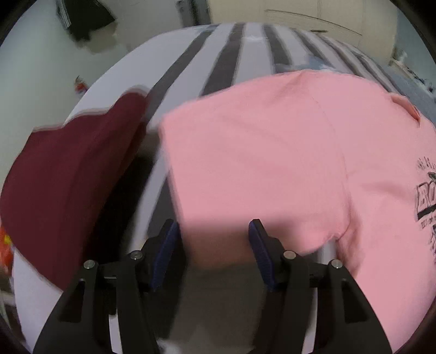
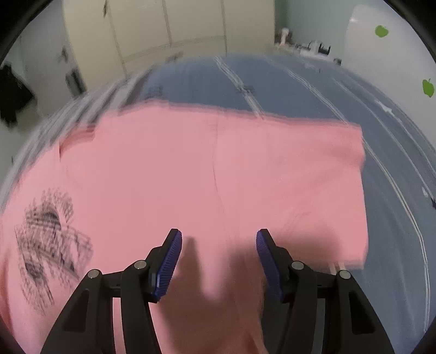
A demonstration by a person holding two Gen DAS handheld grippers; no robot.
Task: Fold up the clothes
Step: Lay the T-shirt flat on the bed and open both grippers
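A pink T-shirt (image 1: 272, 152) lies spread flat on the bed, with a black print (image 1: 425, 201) at its right edge in the left wrist view. My left gripper (image 1: 212, 222) hovers over the shirt's near left corner, blue pads (image 1: 166, 245) apart, no cloth pinched. In the right wrist view the same pink T-shirt (image 2: 218, 168) fills the middle, its black print (image 2: 46, 239) at the left. My right gripper (image 2: 218, 231) stands open just above the near part of the shirt and casts a shadow on it. Both views are motion-blurred.
A maroon garment (image 1: 68, 185) lies left of the pink shirt on the grey-and-white striped cover (image 1: 226, 62). A blue-grey cover (image 2: 299, 87) spreads to the right. Beige cupboards (image 2: 163, 27) stand beyond the bed. Dark clothing (image 1: 87, 21) lies on the floor at far left.
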